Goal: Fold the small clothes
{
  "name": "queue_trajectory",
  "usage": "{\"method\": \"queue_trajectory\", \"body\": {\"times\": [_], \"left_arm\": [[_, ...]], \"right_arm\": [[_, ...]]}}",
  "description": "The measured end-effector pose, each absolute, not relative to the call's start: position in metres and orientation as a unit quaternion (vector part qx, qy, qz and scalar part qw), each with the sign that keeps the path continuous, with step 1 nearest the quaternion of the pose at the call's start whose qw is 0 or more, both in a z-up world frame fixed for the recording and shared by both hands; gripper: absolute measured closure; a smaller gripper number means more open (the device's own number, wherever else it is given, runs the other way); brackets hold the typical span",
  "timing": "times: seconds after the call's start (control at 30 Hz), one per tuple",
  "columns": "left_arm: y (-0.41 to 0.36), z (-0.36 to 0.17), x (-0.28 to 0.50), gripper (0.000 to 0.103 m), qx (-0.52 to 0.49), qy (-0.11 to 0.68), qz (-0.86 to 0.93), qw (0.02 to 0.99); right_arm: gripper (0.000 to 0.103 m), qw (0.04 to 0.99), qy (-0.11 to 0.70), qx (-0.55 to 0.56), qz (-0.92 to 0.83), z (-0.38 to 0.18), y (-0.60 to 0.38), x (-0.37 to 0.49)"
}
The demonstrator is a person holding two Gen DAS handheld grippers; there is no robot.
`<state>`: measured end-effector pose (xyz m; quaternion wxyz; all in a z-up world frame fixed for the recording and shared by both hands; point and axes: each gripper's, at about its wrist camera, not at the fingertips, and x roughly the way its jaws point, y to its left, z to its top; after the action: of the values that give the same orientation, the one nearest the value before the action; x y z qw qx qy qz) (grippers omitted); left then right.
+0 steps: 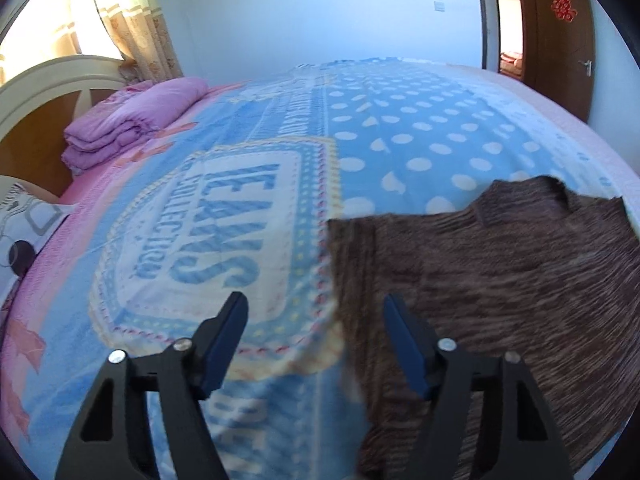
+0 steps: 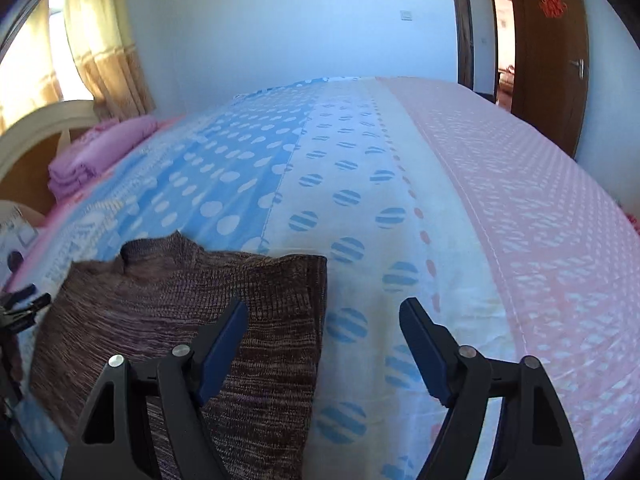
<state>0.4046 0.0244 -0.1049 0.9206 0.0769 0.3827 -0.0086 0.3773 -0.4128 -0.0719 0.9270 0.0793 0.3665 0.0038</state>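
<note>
A brown knitted sweater (image 1: 500, 280) lies flat on the bed, its collar at the far end; it also shows in the right wrist view (image 2: 192, 312). My left gripper (image 1: 314, 304) is open and empty, straddling the sweater's left edge from above. My right gripper (image 2: 322, 312) is open and empty, straddling the sweater's right edge. The left gripper's black tips show at the left edge of the right wrist view (image 2: 24, 300).
The bed is covered by a blue, white and pink printed blanket (image 1: 280, 152). A folded purple quilt (image 1: 132, 124) lies by the wooden headboard (image 1: 36, 92). Curtains (image 1: 132, 20) hang far left. A brown door (image 1: 560, 32) stands open far right.
</note>
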Motion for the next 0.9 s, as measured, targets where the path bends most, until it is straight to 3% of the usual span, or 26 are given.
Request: {"method": "queue_trajectory", "body": {"times": [0.07,0.17,0.27,0.3,0.4,0.43,0.47,0.5,0.7,0.8,0.83,0.9], "left_arm": [[0.011,-0.105,0.416,0.035,0.077,0.386,-0.027,0.919],[-0.006,-0.114,0.431,0.044,0.090,0.397,-0.040,0.912],[-0.017,-0.125,0.441,0.070,0.101,0.412,-0.051,0.904],[-0.018,-0.127,0.442,0.085,0.099,0.418,-0.056,0.901],[-0.021,-0.128,0.439,0.098,0.106,0.411,-0.060,0.904],[-0.022,-0.126,0.436,0.098,0.111,0.405,-0.061,0.906],[-0.022,-0.123,0.432,0.098,0.115,0.394,-0.058,0.910],[-0.020,-0.120,0.428,0.098,0.115,0.381,-0.054,0.916],[0.004,-0.107,0.425,0.098,0.063,0.351,-0.026,0.934],[-0.001,-0.126,0.437,0.097,0.072,0.384,-0.022,0.920],[-0.002,-0.130,0.439,0.092,0.076,0.391,-0.019,0.917],[-0.001,-0.127,0.438,0.086,0.075,0.388,-0.006,0.919]], "right_arm": [[0.052,0.924,0.375,0.079,0.018,-0.072,-0.411,0.381],[0.054,0.922,0.378,0.071,0.044,-0.074,-0.403,0.384],[0.054,0.920,0.385,0.047,0.055,-0.080,-0.391,0.389],[0.054,0.918,0.390,0.037,0.051,-0.083,-0.388,0.393],[0.057,0.908,0.416,0.028,0.048,-0.099,-0.382,0.406],[0.065,0.906,0.419,0.025,0.049,-0.102,-0.381,0.407],[0.089,0.903,0.426,0.014,0.050,-0.105,-0.377,0.409],[0.099,0.901,0.430,-0.001,0.047,-0.107,-0.373,0.410],[0.099,0.921,0.388,-0.018,0.020,-0.087,-0.366,0.405],[0.099,0.901,0.433,-0.030,0.011,-0.103,-0.363,0.421],[0.099,0.898,0.437,-0.041,0.005,-0.106,-0.361,0.422],[0.087,0.902,0.429,-0.056,-0.011,-0.102,-0.357,0.419]]}}
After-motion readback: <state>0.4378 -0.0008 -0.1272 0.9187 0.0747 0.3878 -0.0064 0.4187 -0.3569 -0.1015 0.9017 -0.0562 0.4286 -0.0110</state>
